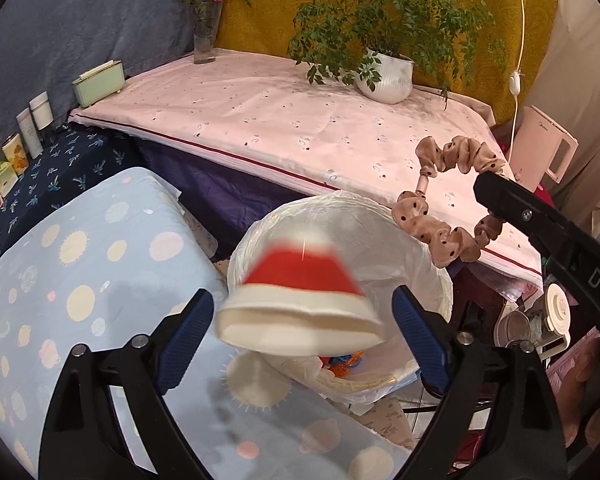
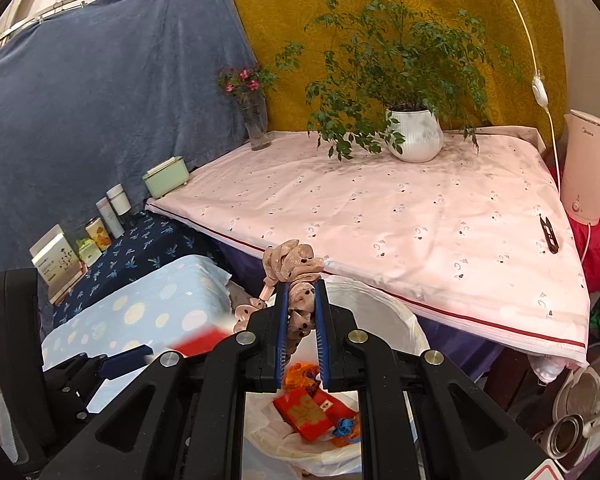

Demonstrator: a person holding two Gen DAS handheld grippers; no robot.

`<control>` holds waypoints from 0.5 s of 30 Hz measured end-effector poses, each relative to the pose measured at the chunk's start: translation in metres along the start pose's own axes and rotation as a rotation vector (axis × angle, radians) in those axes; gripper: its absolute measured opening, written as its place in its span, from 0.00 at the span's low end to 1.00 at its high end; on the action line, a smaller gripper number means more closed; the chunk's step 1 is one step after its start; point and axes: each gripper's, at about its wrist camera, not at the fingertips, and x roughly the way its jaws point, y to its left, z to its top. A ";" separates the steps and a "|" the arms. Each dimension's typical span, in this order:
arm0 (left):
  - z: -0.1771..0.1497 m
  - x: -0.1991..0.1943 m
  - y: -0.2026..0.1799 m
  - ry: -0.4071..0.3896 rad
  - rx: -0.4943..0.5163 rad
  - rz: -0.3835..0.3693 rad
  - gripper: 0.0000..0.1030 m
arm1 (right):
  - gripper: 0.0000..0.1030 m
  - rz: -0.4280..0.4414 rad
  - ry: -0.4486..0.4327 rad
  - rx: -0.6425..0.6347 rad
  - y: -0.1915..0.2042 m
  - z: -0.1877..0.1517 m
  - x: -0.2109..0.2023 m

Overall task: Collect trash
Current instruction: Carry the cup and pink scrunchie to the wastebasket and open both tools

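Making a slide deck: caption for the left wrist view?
Open left gripper releases red-and-white paper cup over white-lined trash bin.

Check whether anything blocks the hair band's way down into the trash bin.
Nothing visible does. The right gripper holds the hair band over the open trash bin. The blurred red-and-white cup is to its left, over the rim.

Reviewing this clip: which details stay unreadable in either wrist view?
- Paper cup, left wrist view: motion blur; whether the open left tongs touch it is unclear.
- Same cup, right wrist view: only a red smear, hidden behind the right tongs.
- Scrunchie, right wrist view: pinched part hidden between the pads.
- Bin contents: partly blocked by tong frames.
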 end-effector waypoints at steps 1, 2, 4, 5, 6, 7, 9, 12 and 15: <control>0.000 0.002 0.000 0.002 -0.003 0.002 0.85 | 0.12 0.000 0.001 0.003 -0.002 0.000 0.001; 0.000 0.003 0.000 0.005 -0.005 0.001 0.85 | 0.12 0.000 0.003 0.006 -0.003 0.000 0.002; -0.001 0.005 0.002 0.010 -0.008 0.004 0.86 | 0.12 0.000 0.005 0.007 -0.003 -0.001 0.004; -0.001 0.006 0.002 0.012 -0.009 0.005 0.85 | 0.12 0.000 0.007 0.007 -0.003 -0.001 0.004; -0.001 0.006 0.003 0.012 -0.011 0.006 0.85 | 0.12 0.000 0.008 0.007 -0.003 -0.001 0.005; -0.002 0.006 0.004 0.012 -0.015 0.007 0.85 | 0.12 0.001 0.009 0.007 -0.002 -0.001 0.007; -0.002 0.006 0.006 0.010 -0.018 0.011 0.85 | 0.12 0.003 0.013 0.006 -0.001 -0.002 0.009; 0.000 0.006 0.011 0.007 -0.026 0.020 0.85 | 0.13 0.007 0.020 0.003 0.000 -0.003 0.013; 0.000 0.005 0.017 0.005 -0.038 0.027 0.85 | 0.14 0.012 0.028 -0.003 0.005 -0.003 0.017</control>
